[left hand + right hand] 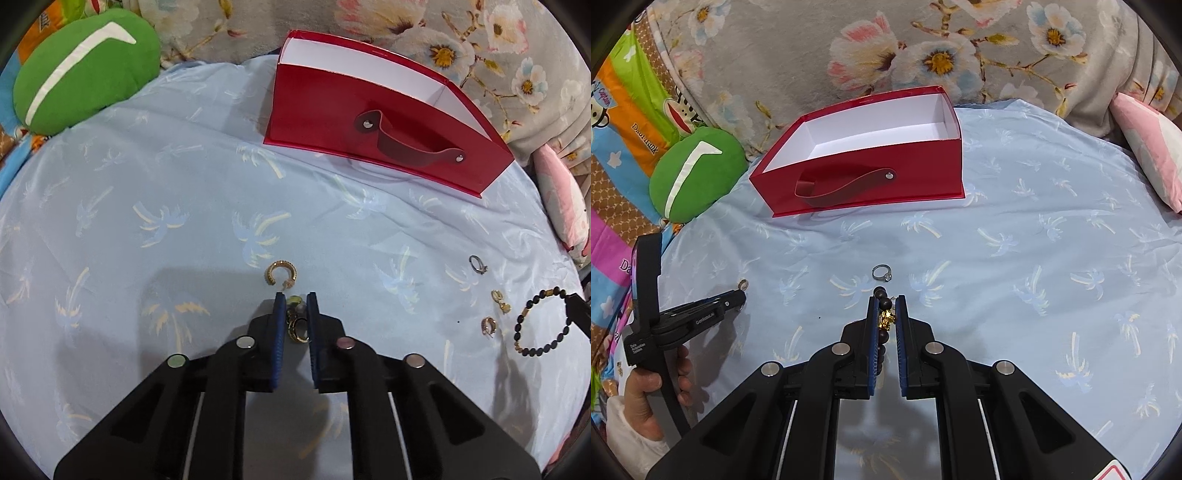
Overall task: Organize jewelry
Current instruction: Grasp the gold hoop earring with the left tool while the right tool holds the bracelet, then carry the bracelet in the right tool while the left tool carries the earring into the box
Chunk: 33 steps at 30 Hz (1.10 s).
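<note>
An open red box [369, 122] with a white inside [886, 125] stands at the back of the blue bedspread. My left gripper [295, 297] has its fingers narrowed around a gold ring with a green stone [297, 325]. A gold cuff [281, 272] lies just ahead of it. My right gripper [886, 298] is closed on a dark bead bracelet with a gold charm [884, 317]; the bracelet also shows in the left wrist view [541, 323]. A silver ring [882, 273] [478, 264] lies ahead of the right gripper. Two small gold earrings [498, 297] [488, 325] lie left of the bracelet.
A green cushion [85, 70] sits at the back left and a pink pillow [1148, 147] at the right. A floral blanket [923, 48] rises behind the box. The left gripper and the hand holding it [683, 321] show at the left of the right wrist view.
</note>
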Tool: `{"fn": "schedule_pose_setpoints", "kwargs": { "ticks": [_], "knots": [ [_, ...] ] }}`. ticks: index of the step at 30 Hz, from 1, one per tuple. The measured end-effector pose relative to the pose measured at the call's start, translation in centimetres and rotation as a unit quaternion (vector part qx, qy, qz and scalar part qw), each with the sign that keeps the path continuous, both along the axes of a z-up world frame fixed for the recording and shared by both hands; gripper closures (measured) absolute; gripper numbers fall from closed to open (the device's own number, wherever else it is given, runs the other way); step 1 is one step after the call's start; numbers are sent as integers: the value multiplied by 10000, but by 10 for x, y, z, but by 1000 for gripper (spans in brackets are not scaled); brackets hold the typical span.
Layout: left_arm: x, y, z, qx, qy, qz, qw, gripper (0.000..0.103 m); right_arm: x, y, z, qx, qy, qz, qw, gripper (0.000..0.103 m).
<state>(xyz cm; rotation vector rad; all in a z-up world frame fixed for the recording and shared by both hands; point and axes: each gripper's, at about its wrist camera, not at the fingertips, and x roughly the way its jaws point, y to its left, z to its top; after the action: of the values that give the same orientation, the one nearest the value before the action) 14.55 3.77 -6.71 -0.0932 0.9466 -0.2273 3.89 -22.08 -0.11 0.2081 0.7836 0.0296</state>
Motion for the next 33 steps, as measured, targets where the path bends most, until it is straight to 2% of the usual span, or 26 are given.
{"fn": "schedule_pose_setpoints", "kwargs": {
  "ticks": [6, 13, 23, 33],
  "knots": [
    [-15, 3, 7, -103, 14, -75, 9999, 97, 0, -1, 2, 21, -39, 7, 10000, 95],
    [-37, 2, 40, -275, -237, -251, 9990, 98, -7, 0, 22, -1, -276, 32, 9996, 95],
    [-50, -4, 106, -415, -858, -561, 9939, 98, -10, 3, 63, -99, -754, 166, 9970, 95],
    [-19, -25, 174, -234, -1669, -698, 9832, 98, 22, 9, 120, -249, -1495, 403, 9876, 95]
  ]
}}
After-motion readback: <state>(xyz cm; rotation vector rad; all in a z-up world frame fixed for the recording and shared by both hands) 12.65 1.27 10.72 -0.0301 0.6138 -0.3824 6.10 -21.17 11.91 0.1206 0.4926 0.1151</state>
